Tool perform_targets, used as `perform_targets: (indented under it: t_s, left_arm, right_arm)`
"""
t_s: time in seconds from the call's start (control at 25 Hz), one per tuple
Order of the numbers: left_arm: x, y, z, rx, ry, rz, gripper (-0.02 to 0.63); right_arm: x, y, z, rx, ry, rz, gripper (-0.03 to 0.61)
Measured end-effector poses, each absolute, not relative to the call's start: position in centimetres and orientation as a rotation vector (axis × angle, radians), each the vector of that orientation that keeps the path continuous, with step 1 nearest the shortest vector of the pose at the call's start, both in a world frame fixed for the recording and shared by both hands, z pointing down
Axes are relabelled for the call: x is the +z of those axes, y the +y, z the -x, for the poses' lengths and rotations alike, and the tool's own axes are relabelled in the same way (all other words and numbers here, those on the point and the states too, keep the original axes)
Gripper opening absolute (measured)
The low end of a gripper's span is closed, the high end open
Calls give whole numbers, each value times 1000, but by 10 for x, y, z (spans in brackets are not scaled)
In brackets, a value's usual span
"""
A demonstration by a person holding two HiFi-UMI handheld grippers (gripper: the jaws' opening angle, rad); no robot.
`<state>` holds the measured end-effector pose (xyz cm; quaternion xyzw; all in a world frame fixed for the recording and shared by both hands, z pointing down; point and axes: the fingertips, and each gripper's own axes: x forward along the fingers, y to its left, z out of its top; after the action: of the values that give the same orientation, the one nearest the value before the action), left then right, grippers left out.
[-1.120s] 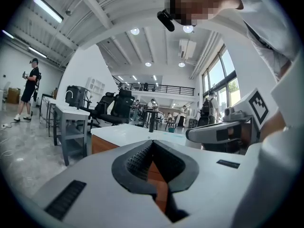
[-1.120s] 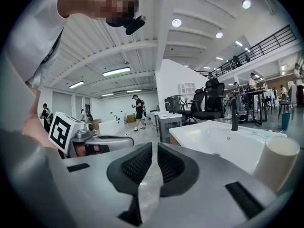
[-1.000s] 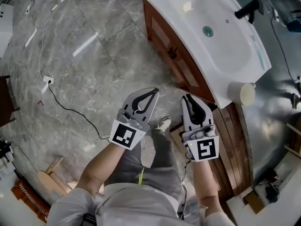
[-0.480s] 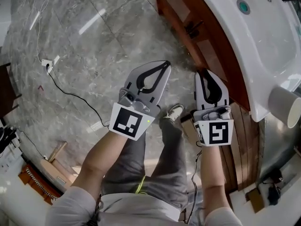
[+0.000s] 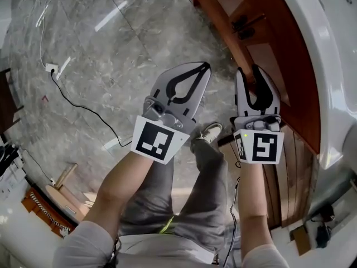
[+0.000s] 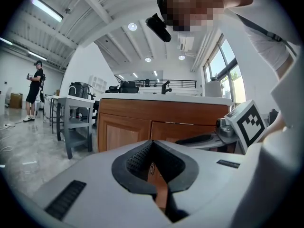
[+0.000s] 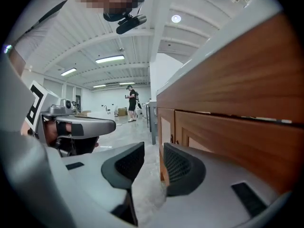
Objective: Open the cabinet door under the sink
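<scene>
Head-down view of a person holding two grippers over a grey marble floor [image 5: 100, 49], beside a wooden vanity. Compared with a second ago, the white sink [image 5: 334, 66] has slid off toward 2 o'clock and the brown cabinet front now fills the upper right, so the person has moved in close. The right gripper [image 5: 249, 70] has changed too; its jaws, which looked together a moment ago, now stand apart, with only floor and cabinet edge showing between them in the right gripper view. Judged from this, the approach is nearly done and a grasp on a handle is being readied; the doors look closed.

The left gripper [image 5: 204, 66] has its tips touching and holds nothing, with only cabinet wood visible through the loop behind them; it hangs at 9 o'clock from the right one.

The cabinet door [image 5: 290, 88] lies directly under the sink rim; two dark handles [image 5: 245, 27] sit at the seam between the panels. They are at 12 o'clock from the right gripper, near but not touching, and at about 1 o'clock from the left gripper. Which of the two panels is meant cannot be told.
</scene>
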<state>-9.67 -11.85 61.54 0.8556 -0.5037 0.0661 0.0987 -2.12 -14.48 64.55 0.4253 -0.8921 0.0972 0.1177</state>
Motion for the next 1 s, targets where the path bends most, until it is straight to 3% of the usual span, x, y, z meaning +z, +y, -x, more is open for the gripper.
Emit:
perform_targets:
  t_s: [0.52, 1.0]
  left_arm:
    - [686, -151, 100, 131, -1490, -2587, 15]
    - [710, -168, 106, 129, -1470, -2626, 15]
  right_arm:
    - [728, -194, 33, 188, -2553, -1339, 129]
    - [750, -217, 34, 133, -2489, -1429, 117]
